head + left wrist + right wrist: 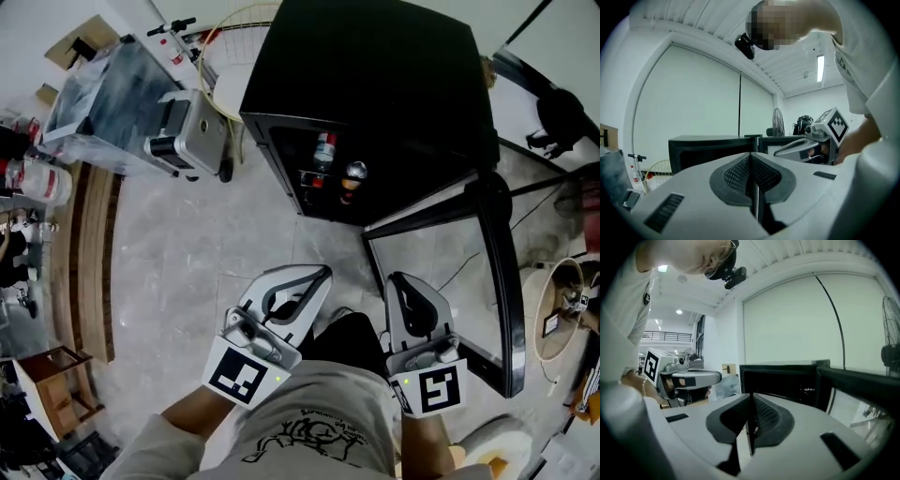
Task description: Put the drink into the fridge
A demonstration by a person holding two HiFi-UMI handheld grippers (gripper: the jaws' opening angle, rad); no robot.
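Observation:
The black fridge (375, 84) stands on the floor ahead with its glass door (469, 281) swung open to the right. Inside it, a bottle with a red and white label (324, 148) and a darker drink (352, 178) stand on the shelves. My left gripper (322, 273) and right gripper (397, 279) are held side by side in front of my body, above the floor and short of the fridge. Both are shut, pads together, with nothing between them. In the left gripper view its jaws (753, 164) point over the fridge top (712, 143). In the right gripper view the right gripper's jaws (750, 418) point at the open fridge (787, 385).
A grey machine (192, 136) stands left of the fridge beside a plastic-covered table (108, 84). A racket (234, 33) leans behind the machine. A wooden stool (56, 384) stands at the lower left and a round basket (561, 309) to the right of the door. A fan (890, 350) stands behind the fridge.

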